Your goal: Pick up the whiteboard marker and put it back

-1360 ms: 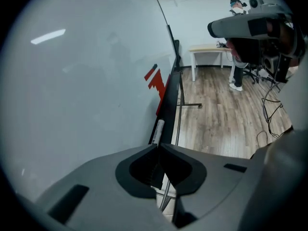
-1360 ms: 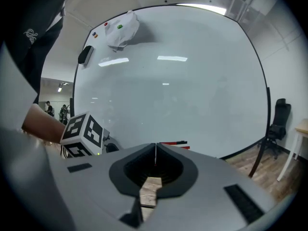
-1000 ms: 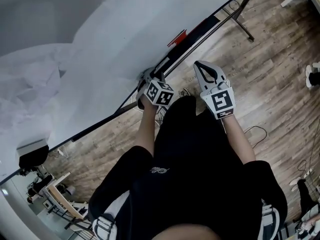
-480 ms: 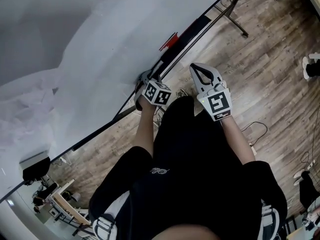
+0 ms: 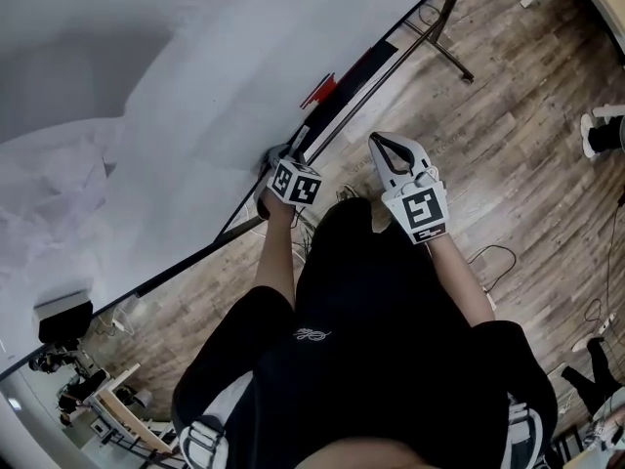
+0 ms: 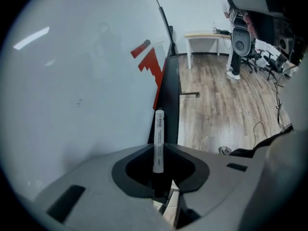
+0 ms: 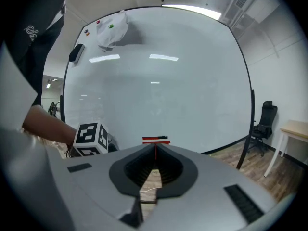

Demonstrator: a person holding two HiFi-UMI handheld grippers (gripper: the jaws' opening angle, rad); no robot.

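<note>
Whiteboard marker gripped in the left hand-held gripper

The whiteboard marker (image 6: 158, 143) is a slim white barrel with a line of small print along it, too small to read, and a darker near end sunk in the gripper's recess. The left hand-held gripper (image 6: 158, 148) has both jaws closed on its lower part. It points straight out along the jaws, and its free end sits right by the whiteboard (image 6: 82, 81), over the black ledge (image 6: 169, 93) at the board's lower edge.

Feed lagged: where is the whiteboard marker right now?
In the left gripper view, the whiteboard marker is clamped between the jaws of the left gripper, pointing forward beside the whiteboard, over its black tray.
</note>
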